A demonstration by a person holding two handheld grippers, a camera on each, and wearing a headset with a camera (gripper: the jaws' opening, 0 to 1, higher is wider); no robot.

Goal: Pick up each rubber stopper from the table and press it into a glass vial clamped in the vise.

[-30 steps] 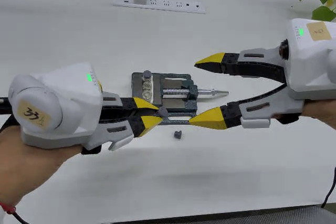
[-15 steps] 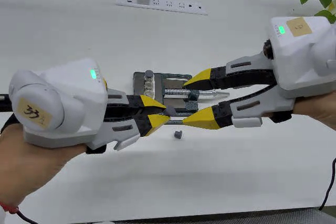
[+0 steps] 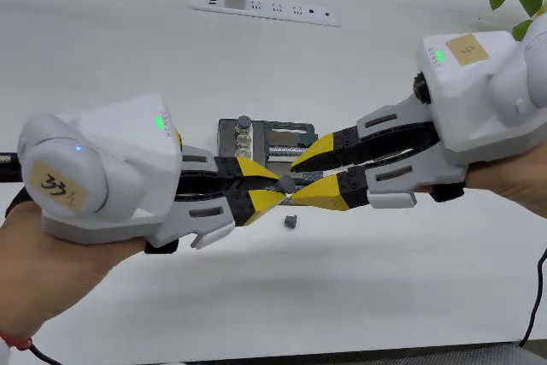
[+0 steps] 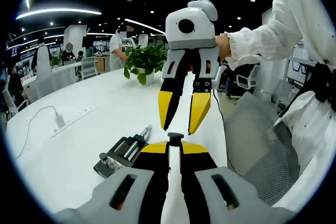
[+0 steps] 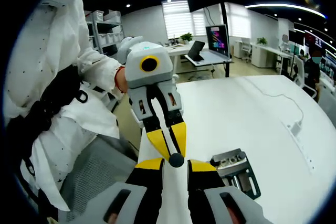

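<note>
- You have one rubber stopper held in the air between the two tools, just over the near side of the vise. If you let the left gripper go before the right gripper has truly bitten, the stopper will likely drop and roll across the counter.
- Both sets of tips crowd one very small piece. A squeeze off its middle could squirt it out sideways or turn it, and a crooked stopper would be hard to seat in an open vial.
- The tips hang close above the vise, so a downward slip during the swap could knock the glass.
- Left gripper: the jaws are closed right down on the rubber stopper and pinch it at the very tips.
- Right gripper: the jaws are only slightly apart, with one yellow tip on either side of the same stopper. The right gripper view shows slim gaps, so I judge it is not clamping yet, though I cannot rule out a light touch.
- A second stopper lies loose on the counter, just beside the vise on the near-edge side and apart from both grippers.
- In the vise, the capped vial toward the far edge already wears a stopper, and the one next to it looks open.
</note>
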